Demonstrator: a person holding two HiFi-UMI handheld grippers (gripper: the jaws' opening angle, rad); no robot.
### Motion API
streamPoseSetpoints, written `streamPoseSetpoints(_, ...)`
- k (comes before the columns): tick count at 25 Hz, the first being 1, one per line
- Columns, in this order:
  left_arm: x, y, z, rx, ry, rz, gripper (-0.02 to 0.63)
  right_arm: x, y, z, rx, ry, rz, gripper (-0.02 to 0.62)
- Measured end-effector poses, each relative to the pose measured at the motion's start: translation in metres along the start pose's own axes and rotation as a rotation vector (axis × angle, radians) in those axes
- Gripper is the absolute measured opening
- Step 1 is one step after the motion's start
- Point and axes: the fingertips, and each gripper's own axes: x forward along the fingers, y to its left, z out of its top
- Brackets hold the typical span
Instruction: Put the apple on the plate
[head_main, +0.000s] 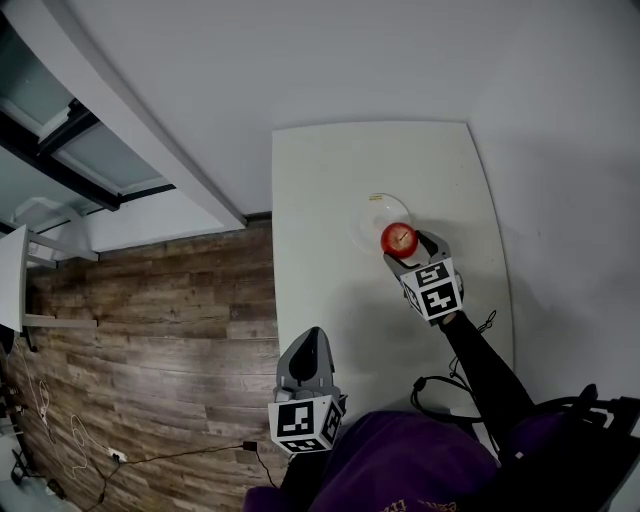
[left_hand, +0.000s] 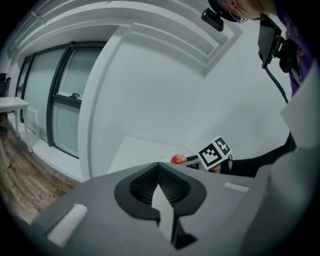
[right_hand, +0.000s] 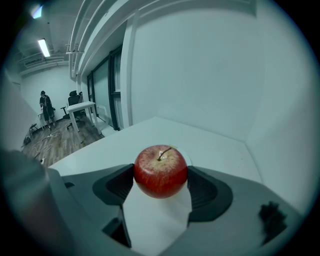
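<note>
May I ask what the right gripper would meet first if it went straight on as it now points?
Probably the plate: the right gripper, shut on the apple, points at it, though its height above is unclear.

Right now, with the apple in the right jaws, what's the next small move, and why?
Probably ease the right gripper forward until the apple centres over the plate. The head view shows it clamped just over the near rim.
</note>
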Motion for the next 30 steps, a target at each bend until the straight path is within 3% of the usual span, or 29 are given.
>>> streamPoseSetpoints(30, 0.007, 0.010, -0.004, -0.003, 0.039, 0.023, 0.005, 0.047, 0.010, 0.017, -0.021, -0.021, 0.051, 0.348)
